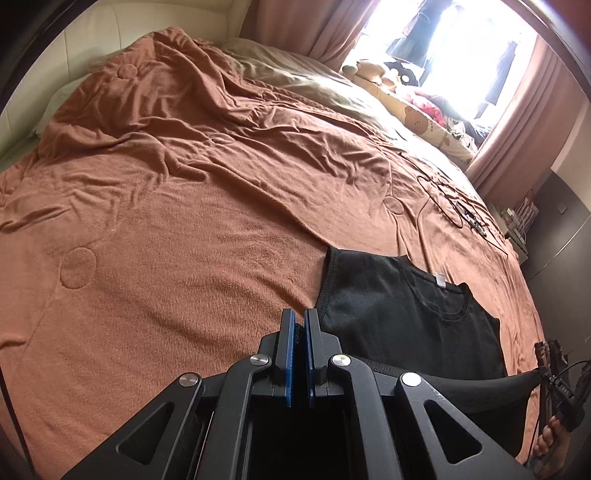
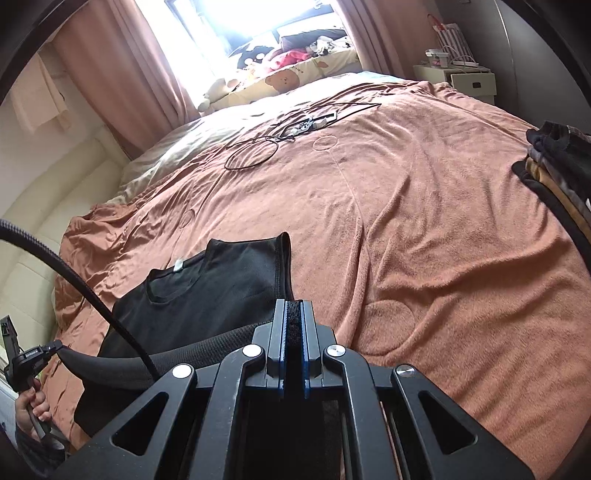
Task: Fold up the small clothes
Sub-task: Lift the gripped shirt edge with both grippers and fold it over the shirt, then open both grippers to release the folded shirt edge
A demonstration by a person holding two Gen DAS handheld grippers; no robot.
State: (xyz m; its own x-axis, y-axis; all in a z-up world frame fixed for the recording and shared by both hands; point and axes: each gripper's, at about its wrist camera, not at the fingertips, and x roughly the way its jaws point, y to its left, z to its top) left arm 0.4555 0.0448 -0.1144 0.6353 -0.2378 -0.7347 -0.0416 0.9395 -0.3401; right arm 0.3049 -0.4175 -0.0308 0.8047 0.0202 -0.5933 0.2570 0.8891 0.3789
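A rust-brown blanket (image 1: 192,221) is covering the bed beneath a bright curtained window (image 2: 236,22), with a black cable (image 2: 255,151) lying near the far edge. The black sleeveless shirt (image 1: 399,310) is lying spread on the blanket, its hem lifted toward the cameras. The left gripper (image 1: 299,321) and right gripper (image 2: 293,314) are each clamping the hem's black fabric between blue-padded fingers. Folded clothes (image 2: 561,166) are sitting stacked at the right.

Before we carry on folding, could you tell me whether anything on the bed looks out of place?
Yes: a loose black cable with small electronics lies coiled on the orange blanket, beyond the black shirt. It isn't laundry. Both tools, left and right, grip the shirt's hem.
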